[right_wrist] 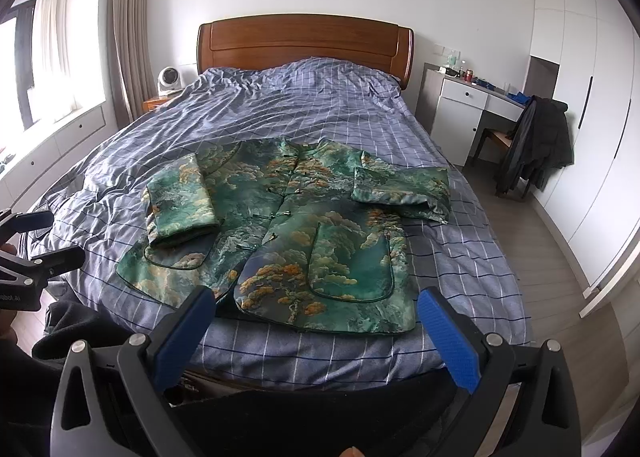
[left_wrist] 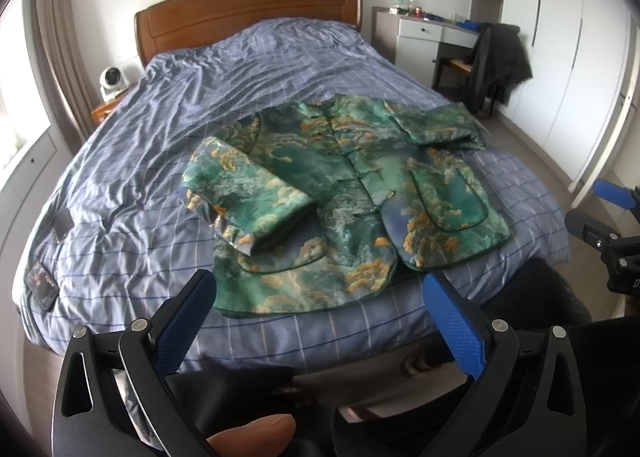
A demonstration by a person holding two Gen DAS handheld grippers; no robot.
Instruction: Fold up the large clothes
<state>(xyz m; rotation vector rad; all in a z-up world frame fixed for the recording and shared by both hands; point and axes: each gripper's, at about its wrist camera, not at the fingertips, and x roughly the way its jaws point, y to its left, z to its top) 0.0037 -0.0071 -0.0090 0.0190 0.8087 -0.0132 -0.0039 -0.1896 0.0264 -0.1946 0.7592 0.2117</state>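
A green patterned jacket (left_wrist: 352,193) with orange cloud print lies front up on the bed, near its foot end. It also shows in the right wrist view (right_wrist: 304,225). Its left sleeve (left_wrist: 240,193) is folded in over the body. Its right sleeve (right_wrist: 404,189) is folded across near the shoulder. My left gripper (left_wrist: 320,289) is open and empty, held just short of the jacket's hem. My right gripper (right_wrist: 316,305) is open and empty, also just short of the hem. The right gripper shows at the edge of the left wrist view (left_wrist: 612,225).
The bed (right_wrist: 460,257) has a blue checked cover and a wooden headboard (right_wrist: 304,41). A small fan (right_wrist: 168,81) stands on a bedside table. A desk (right_wrist: 468,105) and a chair with dark coats (right_wrist: 540,141) stand at the right, by white wardrobes (right_wrist: 592,137).
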